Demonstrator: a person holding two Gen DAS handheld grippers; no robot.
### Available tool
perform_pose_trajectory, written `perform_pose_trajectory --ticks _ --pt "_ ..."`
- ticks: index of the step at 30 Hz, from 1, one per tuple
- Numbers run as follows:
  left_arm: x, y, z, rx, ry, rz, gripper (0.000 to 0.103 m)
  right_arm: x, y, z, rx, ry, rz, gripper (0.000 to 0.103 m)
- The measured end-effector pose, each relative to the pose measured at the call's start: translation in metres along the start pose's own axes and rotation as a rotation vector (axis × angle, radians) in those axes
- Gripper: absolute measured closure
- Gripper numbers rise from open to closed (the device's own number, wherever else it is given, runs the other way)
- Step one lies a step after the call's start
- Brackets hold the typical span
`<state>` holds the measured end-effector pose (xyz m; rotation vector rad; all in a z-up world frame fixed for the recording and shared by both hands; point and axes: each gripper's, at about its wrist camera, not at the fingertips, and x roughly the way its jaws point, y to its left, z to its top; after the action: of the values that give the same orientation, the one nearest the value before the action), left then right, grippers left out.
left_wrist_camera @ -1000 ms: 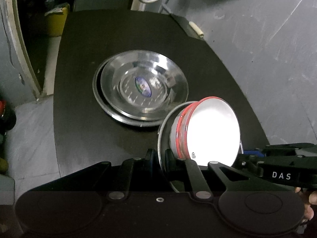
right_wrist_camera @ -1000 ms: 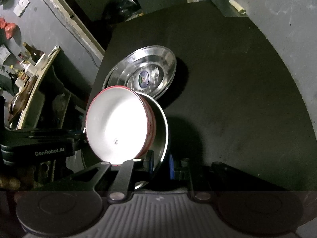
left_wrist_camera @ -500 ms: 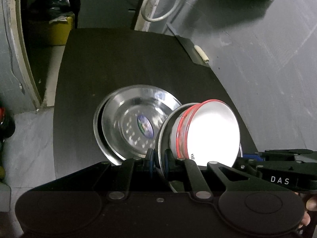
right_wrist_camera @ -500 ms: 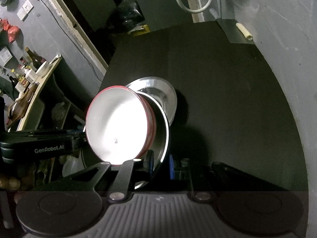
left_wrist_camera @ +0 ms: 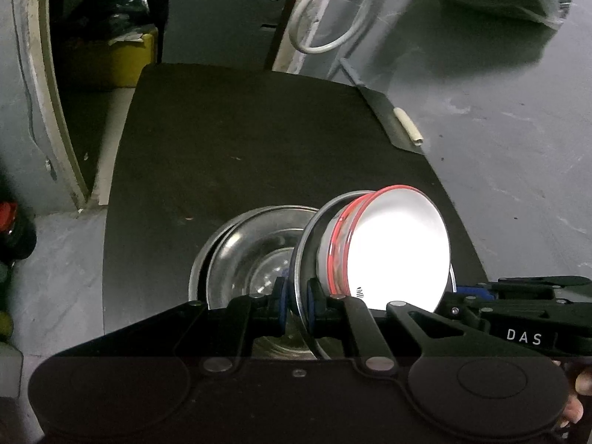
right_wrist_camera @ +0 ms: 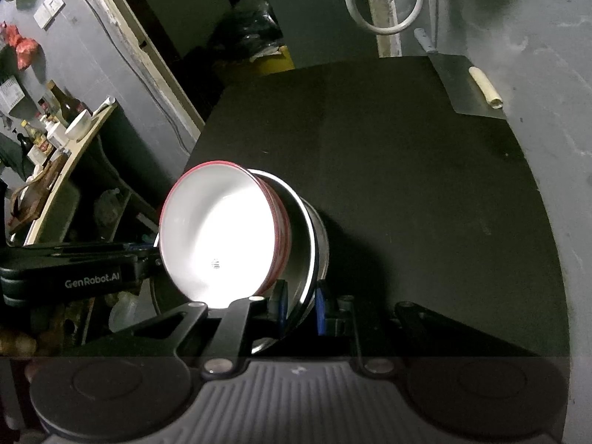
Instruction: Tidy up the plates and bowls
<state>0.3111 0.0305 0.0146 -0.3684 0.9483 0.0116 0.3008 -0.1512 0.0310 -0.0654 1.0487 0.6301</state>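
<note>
I hold a steel plate (left_wrist_camera: 304, 259) tilted in the air by its rim, with nested white bowls with red rims (left_wrist_camera: 392, 255) resting in it. My left gripper (left_wrist_camera: 296, 307) is shut on the plate's near rim. My right gripper (right_wrist_camera: 299, 303) is shut on the opposite rim of the same steel plate (right_wrist_camera: 309, 229), and the bowls (right_wrist_camera: 218, 233) face this camera. A stack of steel plates (left_wrist_camera: 251, 259) lies on the black table (left_wrist_camera: 240, 166) directly beneath the held plate. In the right wrist view that stack (right_wrist_camera: 324, 244) is mostly hidden.
A flat metal blade with a pale handle (left_wrist_camera: 407, 129) lies at the table's far right corner. A white hose loop (left_wrist_camera: 325, 18) hangs behind the table, beside a yellow bin (left_wrist_camera: 122, 59). A shelf with bottles (right_wrist_camera: 55, 129) stands off the table's left edge.
Both grippers have carried the plate with the bowls forward over the table. The stack of steel plates, earlier ahead of it, now lies beneath it. Both grips are unchanged.
</note>
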Motion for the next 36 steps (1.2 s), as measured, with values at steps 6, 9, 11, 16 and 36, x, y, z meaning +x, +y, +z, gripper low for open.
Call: perform_pose_trajectory --ticks 6,9,11,16,36 --pt "0.017 0.01 0.002 -0.03 0.023 0.017 0.095 0.017 -0.002 0.008 -0.012 0.023 0.002 0.086" --pt "0.023 0.014 0.001 -0.046 0.037 0.025 0.095 0.024 -0.002 0.01 -0.017 0.034 0.004 0.086" --pt "0.024 0.018 -0.001 -0.053 0.043 0.03 0.095 0.028 -0.001 0.011 -0.02 0.044 0.008 0.086" --pt "0.028 0.022 -0.001 -0.067 0.054 0.046 0.095 0.037 0.001 0.012 -0.021 0.063 0.018 0.086" --pt "0.032 0.028 -0.002 -0.085 0.065 0.091 0.094 0.053 0.003 0.017 -0.012 0.089 0.058 0.086"
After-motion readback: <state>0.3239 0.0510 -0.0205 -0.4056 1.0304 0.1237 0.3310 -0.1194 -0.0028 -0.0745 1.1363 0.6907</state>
